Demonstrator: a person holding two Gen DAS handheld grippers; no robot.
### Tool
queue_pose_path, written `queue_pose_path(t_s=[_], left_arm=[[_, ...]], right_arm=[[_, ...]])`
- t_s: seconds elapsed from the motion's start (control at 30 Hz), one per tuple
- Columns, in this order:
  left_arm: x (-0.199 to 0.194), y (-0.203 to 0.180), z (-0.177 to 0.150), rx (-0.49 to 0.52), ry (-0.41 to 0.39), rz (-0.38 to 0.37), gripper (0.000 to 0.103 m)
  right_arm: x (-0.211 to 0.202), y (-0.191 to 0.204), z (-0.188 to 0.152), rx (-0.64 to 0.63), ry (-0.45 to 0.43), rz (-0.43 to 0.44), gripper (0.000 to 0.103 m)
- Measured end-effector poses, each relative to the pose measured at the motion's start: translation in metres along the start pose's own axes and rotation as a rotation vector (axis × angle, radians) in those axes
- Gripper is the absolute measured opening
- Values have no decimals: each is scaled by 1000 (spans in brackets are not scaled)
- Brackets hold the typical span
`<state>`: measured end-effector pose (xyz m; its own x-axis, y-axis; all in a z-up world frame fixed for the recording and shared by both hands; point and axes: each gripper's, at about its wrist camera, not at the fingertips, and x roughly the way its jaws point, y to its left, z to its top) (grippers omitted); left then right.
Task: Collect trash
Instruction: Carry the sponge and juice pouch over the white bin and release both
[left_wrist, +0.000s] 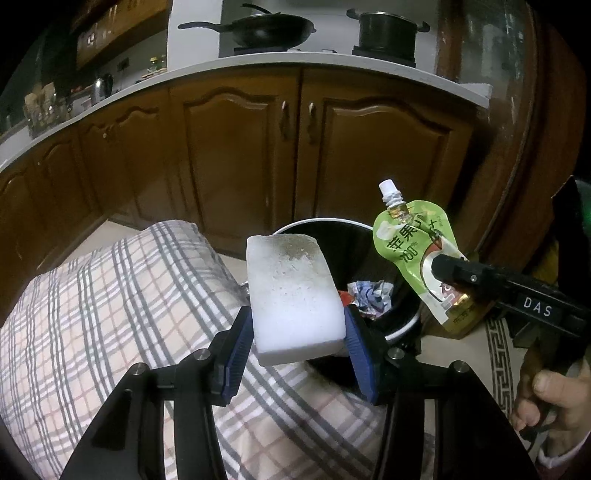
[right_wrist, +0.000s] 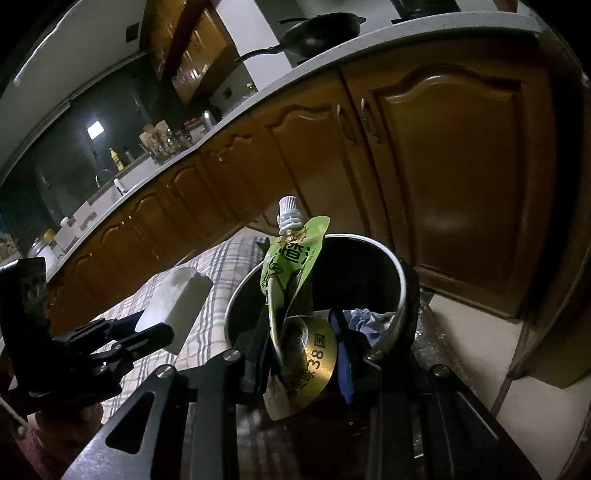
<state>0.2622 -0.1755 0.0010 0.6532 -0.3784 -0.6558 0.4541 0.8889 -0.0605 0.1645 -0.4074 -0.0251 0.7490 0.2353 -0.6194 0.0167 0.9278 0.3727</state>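
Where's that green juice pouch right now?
The green juice pouch is pinched in the right hand-held gripper, spout up, over the near rim of the black trash bin, right of the white foam block.

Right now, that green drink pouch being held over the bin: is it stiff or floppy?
Probably floppy: the green pouch creases and curls where the right gripper pinches it. It looks flattened, so likely light. The glossy film may be slippery.

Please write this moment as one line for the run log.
left gripper: jaws shut on white foam block | right gripper: jaws shut on green pouch | bin: crumpled paper inside
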Motion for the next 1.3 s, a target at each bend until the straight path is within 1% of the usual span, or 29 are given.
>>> queue_pose_path(t_s=[0.33, 1.3], left_arm=[[7, -5, 4, 14, 1, 0, 48], [27, -20, 17, 35, 26, 8, 48]], right_arm=[[5, -10, 5, 17, 5, -10, 30], [16, -18, 15, 23, 33, -32, 30]])
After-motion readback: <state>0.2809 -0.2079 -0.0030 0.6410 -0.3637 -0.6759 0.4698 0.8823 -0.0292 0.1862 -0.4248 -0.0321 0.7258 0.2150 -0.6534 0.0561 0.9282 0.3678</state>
